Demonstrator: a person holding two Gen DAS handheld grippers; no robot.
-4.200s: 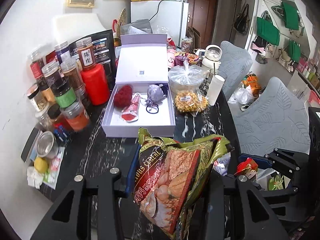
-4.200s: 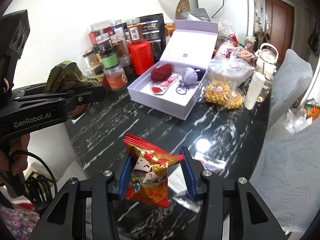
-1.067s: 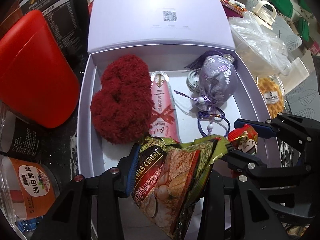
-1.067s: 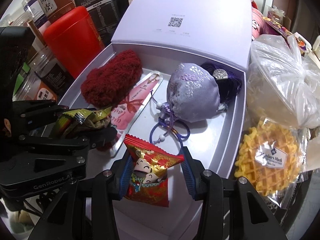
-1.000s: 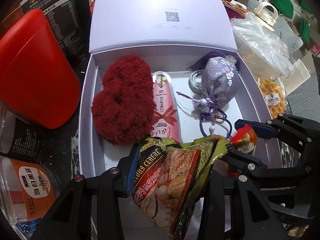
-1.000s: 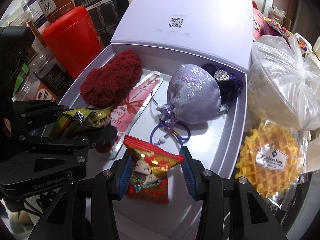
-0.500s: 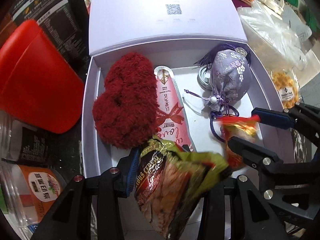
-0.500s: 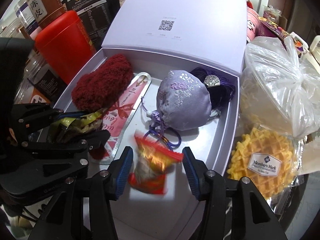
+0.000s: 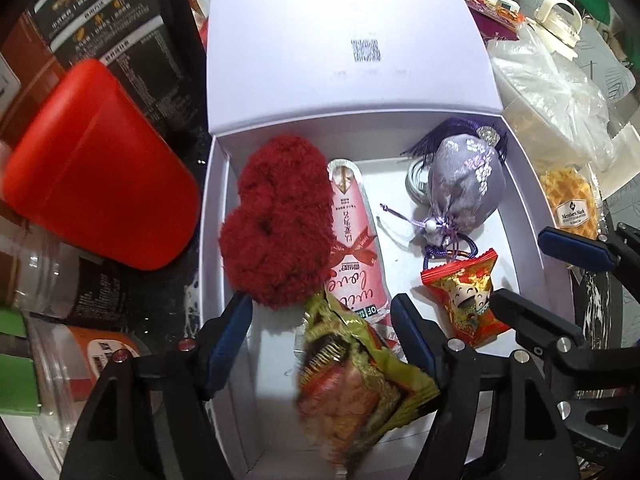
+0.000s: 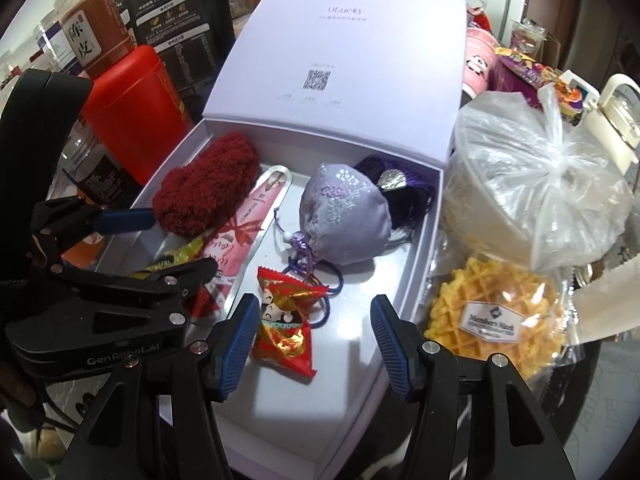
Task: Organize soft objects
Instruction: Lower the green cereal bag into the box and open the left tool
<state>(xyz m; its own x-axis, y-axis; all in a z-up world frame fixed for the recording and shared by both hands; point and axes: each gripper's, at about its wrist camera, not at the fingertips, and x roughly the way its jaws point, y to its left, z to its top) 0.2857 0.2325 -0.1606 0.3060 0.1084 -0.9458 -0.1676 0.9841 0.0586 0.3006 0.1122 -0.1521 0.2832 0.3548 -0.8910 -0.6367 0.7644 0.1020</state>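
Observation:
An open lilac gift box point(image 9: 212, 240) holds a red fluffy piece point(image 9: 280, 224), a pink sachet point(image 9: 356, 240) and a lilac drawstring pouch point(image 9: 464, 188). My left gripper point(image 9: 322, 334) hangs over the box's near end. Its jaws are opening, and the green cereal packet point(image 9: 356, 388) lies blurred between them, free of the pads. My right gripper point(image 10: 314, 340) is opening too. The small red snack packet point(image 10: 284, 324) rests on the box floor beside its left finger, not pinched. Across the views I see the right gripper point(image 9: 556, 280) and the left gripper point(image 10: 156, 244).
A red canister point(image 9: 100, 184) and spice jars point(image 10: 88, 28) crowd the box's left side. On its right are a bagged waffle point(image 10: 492, 312) and a tied plastic bag point(image 10: 532, 200). The raised lid point(image 10: 332, 52) stands behind.
Both grippers have opened and let go. The cereal packet and the red snack packet have dropped onto the box floor. Both hands have lifted slightly.

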